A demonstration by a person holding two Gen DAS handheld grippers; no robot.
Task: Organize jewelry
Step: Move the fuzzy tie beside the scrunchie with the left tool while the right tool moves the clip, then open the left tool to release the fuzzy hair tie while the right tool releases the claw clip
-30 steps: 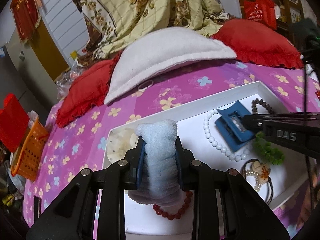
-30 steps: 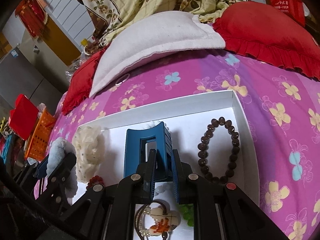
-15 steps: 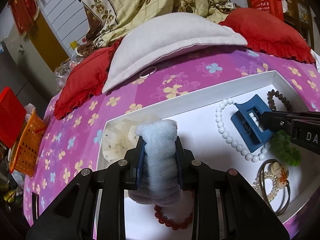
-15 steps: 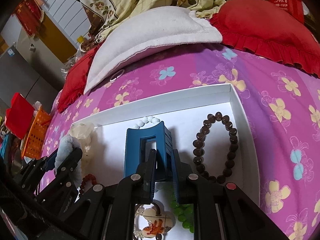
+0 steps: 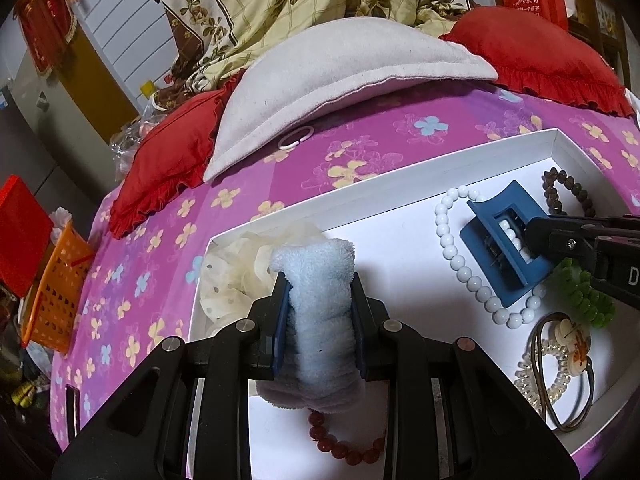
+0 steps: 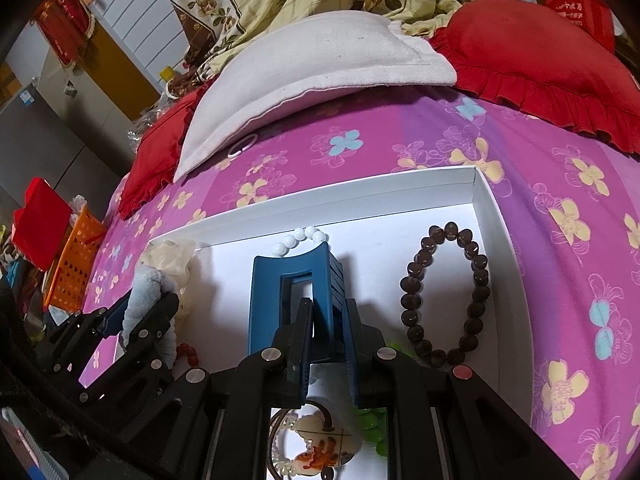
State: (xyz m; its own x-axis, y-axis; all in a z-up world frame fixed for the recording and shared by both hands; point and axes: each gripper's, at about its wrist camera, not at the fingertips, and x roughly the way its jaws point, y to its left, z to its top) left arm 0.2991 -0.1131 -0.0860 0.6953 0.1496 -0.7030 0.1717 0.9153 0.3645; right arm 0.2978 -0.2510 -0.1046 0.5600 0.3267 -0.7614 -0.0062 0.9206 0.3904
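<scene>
**Both jaws loaded above the white tray**

The left gripper (image 5: 318,304) clamps a fluffy pale-blue scrunchie (image 5: 320,320); a red bead bracelet (image 5: 344,446) lies beneath its jaws. The right gripper (image 6: 326,344), tilted down, pinches a glossy blue claw clip (image 6: 288,300) (ribbed). Since a second ago, the left has sunk toward the tray (image 5: 400,240).

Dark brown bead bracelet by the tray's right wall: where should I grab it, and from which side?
Take the dark brown bead bracelet across its left strand, coming straight down from above. It lies flat as an open oval, so one finger can drop inside the loop and the other outside. The left side faces bare tray floor; the right strand runs close to the white tray wall, leaving little finger room.
</scene>
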